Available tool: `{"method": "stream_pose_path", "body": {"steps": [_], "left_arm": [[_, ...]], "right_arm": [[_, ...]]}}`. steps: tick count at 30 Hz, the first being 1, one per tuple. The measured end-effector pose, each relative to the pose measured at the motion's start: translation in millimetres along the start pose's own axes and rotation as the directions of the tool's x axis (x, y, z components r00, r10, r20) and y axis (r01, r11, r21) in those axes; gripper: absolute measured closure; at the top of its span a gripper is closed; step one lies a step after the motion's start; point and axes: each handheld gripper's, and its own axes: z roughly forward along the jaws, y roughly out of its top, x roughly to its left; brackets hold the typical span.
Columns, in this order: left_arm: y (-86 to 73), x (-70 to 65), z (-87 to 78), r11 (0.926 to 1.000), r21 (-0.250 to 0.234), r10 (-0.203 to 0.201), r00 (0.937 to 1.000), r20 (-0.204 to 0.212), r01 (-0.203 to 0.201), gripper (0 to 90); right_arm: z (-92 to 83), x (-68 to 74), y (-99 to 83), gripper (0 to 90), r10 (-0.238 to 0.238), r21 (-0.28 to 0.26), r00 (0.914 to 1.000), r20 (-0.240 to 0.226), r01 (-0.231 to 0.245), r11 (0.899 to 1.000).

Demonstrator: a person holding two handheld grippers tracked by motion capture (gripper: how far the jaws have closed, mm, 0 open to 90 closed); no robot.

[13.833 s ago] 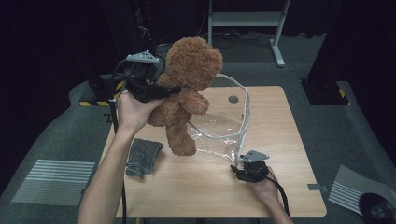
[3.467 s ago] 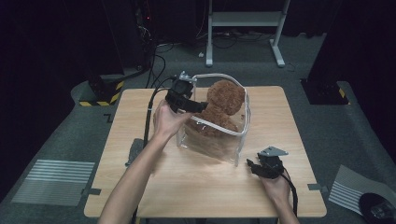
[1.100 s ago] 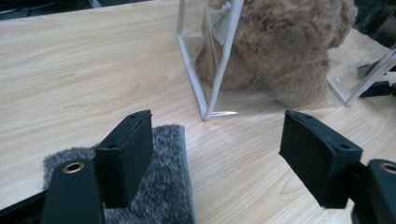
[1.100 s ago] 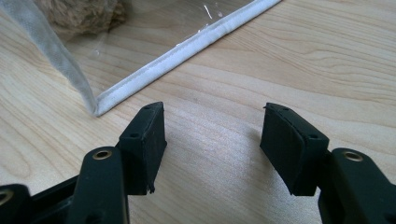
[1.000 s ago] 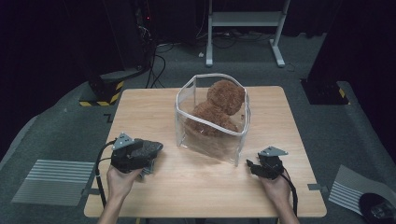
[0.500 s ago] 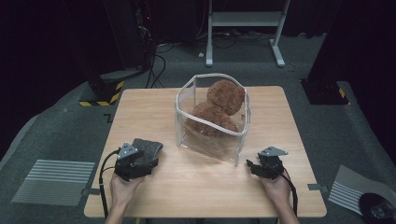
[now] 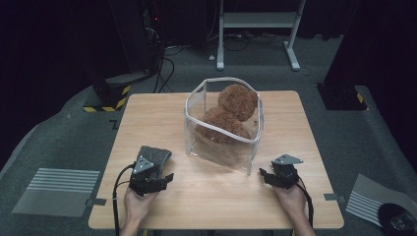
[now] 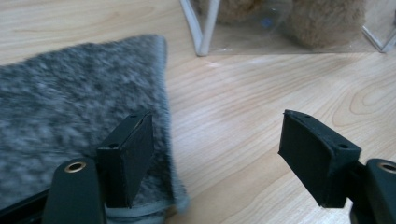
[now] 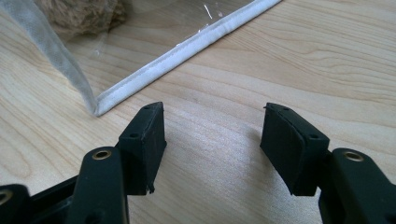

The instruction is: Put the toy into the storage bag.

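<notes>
A brown teddy bear [image 7: 231, 115] sits inside a clear plastic bag with white edging [image 7: 196, 123] in the middle of the wooden table [image 7: 216, 196]. A grey fuzzy cloth [image 7: 156, 156] lies at the front left. My left gripper [image 7: 167, 178] is low over the table just in front of it, open; in the left gripper view its jaws [image 8: 217, 154] straddle the cloth's right edge [image 8: 70, 112], one jaw over the cloth, nothing pinched. My right gripper [image 7: 263, 174] rests open at the front right, near the bag's corner [image 9: 100, 109], jaws [image 9: 212, 144] empty.
The bag's white seam [image 9: 196, 42] runs diagonally ahead of the right jaws. Bare wood lies between the two grippers [image 7: 216, 182]. Beyond the table are a dark floor, a white stand [image 7: 255, 29] and cables [image 7: 162, 54].
My left gripper has sunk toward the table and drawn a little nearer the front edge, beside the grey cloth. The right gripper, bag and bear have not moved.
</notes>
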Motion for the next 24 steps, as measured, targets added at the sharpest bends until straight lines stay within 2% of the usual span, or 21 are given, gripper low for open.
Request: {"method": "stream_pose_path", "body": {"steps": [5,16,22,24], "left_arm": [[-3.5,-8.0,9.7,0.9993,0.017,0.034,0.9994,-0.004,-0.034,26.7],[-10.2,-16.8,29.4,0.9976,0.036,0.060,0.9982,-0.009,-0.059,27.1],[-11.2,-17.9,39.1,0.9957,0.051,0.079,0.9965,-0.026,-0.078,27.2],[-11.9,-17.9,42.1,0.9960,0.052,0.074,0.9969,-0.028,-0.073,27.3]], "right_arm": [[0.0,0.0,0.0,39.9,0.000,0.000,1.0000,0.000,0.000,1.000],[0.0,0.2,-0.1,39.8,-0.001,-0.001,1.0000,0.001,0.001,1.000],[0.0,0.2,-0.1,39.7,0.000,-0.001,1.0000,0.001,0.000,1.000],[0.0,0.2,-0.1,39.8,-0.001,-0.001,1.0000,0.001,0.001,1.000]]}}
